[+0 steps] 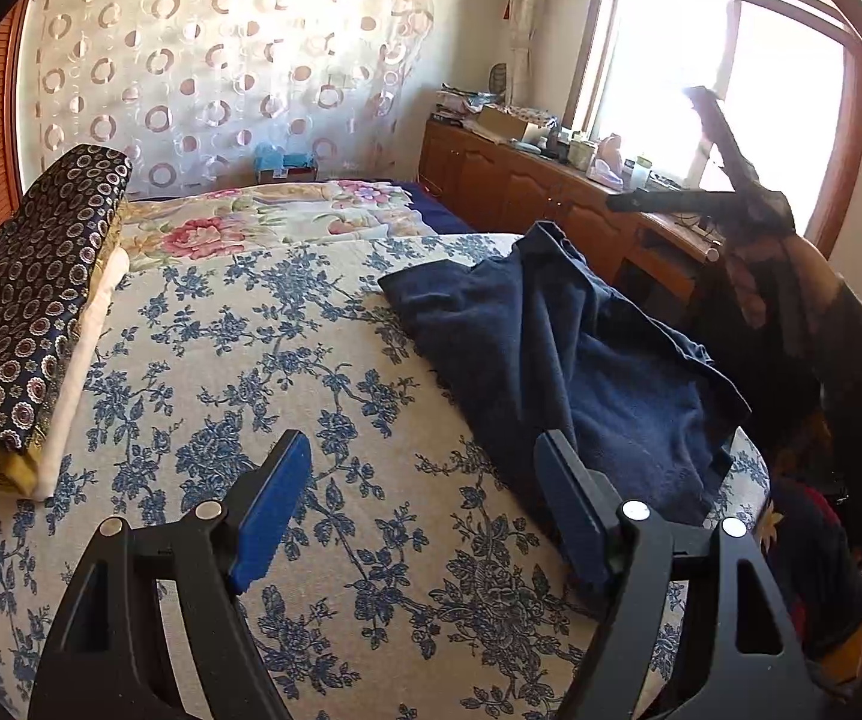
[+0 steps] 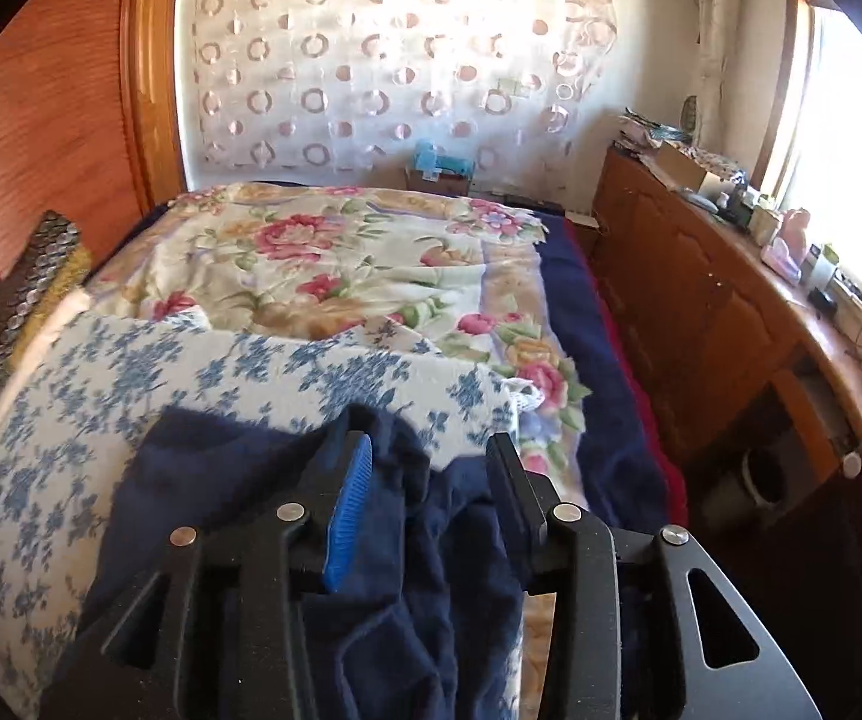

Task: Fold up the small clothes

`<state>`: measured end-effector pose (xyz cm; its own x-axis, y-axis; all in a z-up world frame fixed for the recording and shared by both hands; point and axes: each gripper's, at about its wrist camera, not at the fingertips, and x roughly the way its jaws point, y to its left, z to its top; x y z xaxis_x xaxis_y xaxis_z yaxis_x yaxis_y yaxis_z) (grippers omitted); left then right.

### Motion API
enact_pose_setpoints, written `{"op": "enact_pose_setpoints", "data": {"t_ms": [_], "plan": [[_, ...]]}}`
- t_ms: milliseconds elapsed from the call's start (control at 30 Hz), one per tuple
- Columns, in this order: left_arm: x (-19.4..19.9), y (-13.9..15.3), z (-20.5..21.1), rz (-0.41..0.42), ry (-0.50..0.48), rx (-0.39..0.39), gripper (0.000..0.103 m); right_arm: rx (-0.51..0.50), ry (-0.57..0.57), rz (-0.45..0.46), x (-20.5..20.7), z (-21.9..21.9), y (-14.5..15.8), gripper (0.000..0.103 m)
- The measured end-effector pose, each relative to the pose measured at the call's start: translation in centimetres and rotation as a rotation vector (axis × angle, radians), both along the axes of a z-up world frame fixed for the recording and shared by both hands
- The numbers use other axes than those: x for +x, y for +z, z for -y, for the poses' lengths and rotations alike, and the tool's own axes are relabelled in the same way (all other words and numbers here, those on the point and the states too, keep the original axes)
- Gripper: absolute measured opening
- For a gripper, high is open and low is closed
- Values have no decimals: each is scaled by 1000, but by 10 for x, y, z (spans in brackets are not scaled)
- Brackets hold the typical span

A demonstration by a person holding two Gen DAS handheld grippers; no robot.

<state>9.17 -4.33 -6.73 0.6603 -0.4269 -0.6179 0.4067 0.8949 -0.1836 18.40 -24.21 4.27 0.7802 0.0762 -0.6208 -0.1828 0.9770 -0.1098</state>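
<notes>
1. Crumpled dark navy fleece-like garment (image 1: 581, 348) lies on the bed's blue-floral white coverlet (image 1: 263, 360), toward the bed's right edge. One part is raised into a ridge; the near hem lies flat. Not yet folded in any tidy shape.
2. Left hand-held gripper (image 1: 425, 498): fingers spread wide, nothing between them. Its right finger sits just at the garment's near edge; contact cannot be confirmed.
3. Right hand-held gripper (image 2: 428, 480): fingers spread, directly above the bunched cloth (image 2: 407, 570). Fabric shows between the fingers, but they are not pinching it.
4. Judgement: step in hand is the approach, before any first grasp. The task looks barely begun.
5. Next move probably calls for each gripper to find a corner or hem, close on a single layer, and pull the cloth flat. Risk: catching the coverlet along with the garment.
6. Surroundings: folded stack with a dark ring-patterned cover (image 1: 29, 300) at the bed's left; pink-rose quilt (image 2: 323, 264) beyond; wooden cabinet (image 2: 701, 312) under the window.
</notes>
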Motion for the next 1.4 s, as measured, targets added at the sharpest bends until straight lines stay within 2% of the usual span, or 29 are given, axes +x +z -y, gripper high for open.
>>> {"op": "enact_pose_setpoints", "data": {"t_ms": [200, 367, 567, 667, 767, 833, 933, 1033, 1133, 1400], "plan": [[-4, -2, 10, -5, -21, -2, 78, 6, 118, -8, -78, 1, -28, 41], [-6, -6, 23, -10, -45, 6, 78, 34, 133, -47, -132, 15, -62, 41], [-8, -12, 42, -23, -83, 33, 78, 67, 117, -88, -167, 34, -88, 41], [-8, -15, 48, -31, -95, 41, 78, 86, 120, -86, -171, 42, -86, 41], [-8, -16, 51, -34, -101, 45, 78, 72, 127, -84, -176, 43, -85, 29], [-9, -17, 52, -35, -103, 47, 78, 70, 136, -84, -176, 40, -85, 3], [-9, -18, 52, -38, -105, 47, 78, 89, 114, -25, -177, 46, -72, 3], [-9, -18, 52, -40, -108, 49, 78, 137, 81, 35, -195, 62, -56, 3], [-10, -17, 54, -37, -114, 44, 78, 115, 35, 64, -213, 77, -49, 3], [-13, -24, 63, -50, -139, 57, 78, 67, -68, -16, -226, 109, -71, 3]]}}
